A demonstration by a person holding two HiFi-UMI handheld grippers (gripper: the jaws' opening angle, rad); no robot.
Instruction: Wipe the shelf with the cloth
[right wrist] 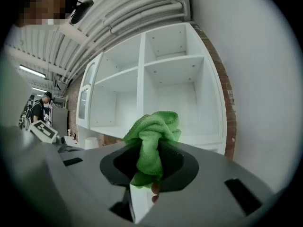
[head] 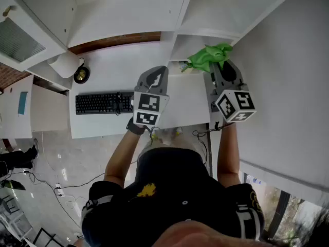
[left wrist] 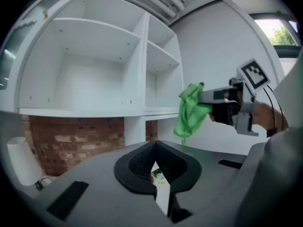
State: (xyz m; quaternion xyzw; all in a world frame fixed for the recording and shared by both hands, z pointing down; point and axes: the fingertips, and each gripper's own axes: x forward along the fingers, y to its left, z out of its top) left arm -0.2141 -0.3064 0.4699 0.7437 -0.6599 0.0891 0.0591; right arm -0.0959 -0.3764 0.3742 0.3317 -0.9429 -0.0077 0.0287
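A bright green cloth [right wrist: 154, 131] is bunched between the jaws of my right gripper [right wrist: 151, 150], which is shut on it. In the head view the cloth [head: 211, 56] hangs at the front edge of the white shelf unit [head: 216, 14], at its right compartments. From the left gripper view the cloth [left wrist: 189, 115] dangles from the right gripper [left wrist: 202, 102] in front of the shelf unit [left wrist: 94, 30]. My left gripper [head: 158, 73] is held beside it to the left, over the desk. Its jaws meet at the tips [left wrist: 155, 145] with nothing in them.
A white desk [head: 118, 60] below holds a black keyboard [head: 103, 103], a white paper roll [head: 64, 64] and a small round black object [head: 81, 75]. A white wall [head: 288, 76] runs along the right. A brick wall [left wrist: 71, 141] shows under the shelves. A person [right wrist: 40, 109] stands far left.
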